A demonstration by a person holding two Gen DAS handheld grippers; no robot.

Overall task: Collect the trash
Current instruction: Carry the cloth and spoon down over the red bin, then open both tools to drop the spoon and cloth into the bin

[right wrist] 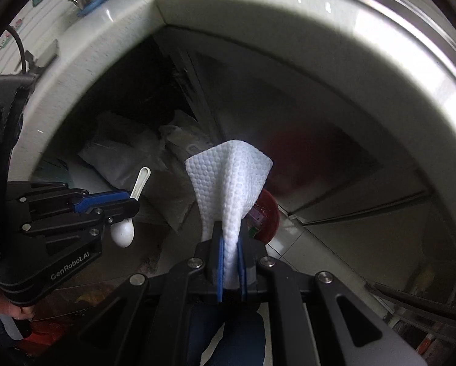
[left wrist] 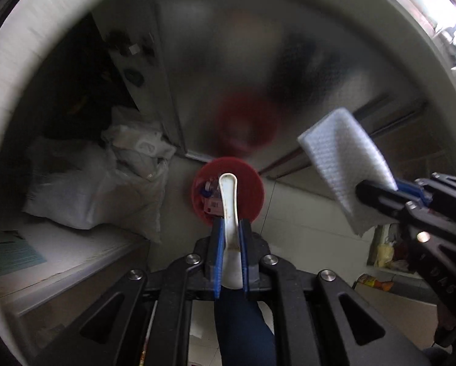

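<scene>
The left gripper (left wrist: 230,228) pinches a white plastic spoon (left wrist: 228,201) directly above the red bin (left wrist: 249,189), while the right gripper (right wrist: 230,238) clamps a paper towel (right wrist: 228,180) beside it (likely drifting wide if released here).

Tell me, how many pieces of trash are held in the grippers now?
2. A white plastic spoon is clamped in the left gripper, above the red bin. A white paper towel is clamped in the right gripper.
</scene>
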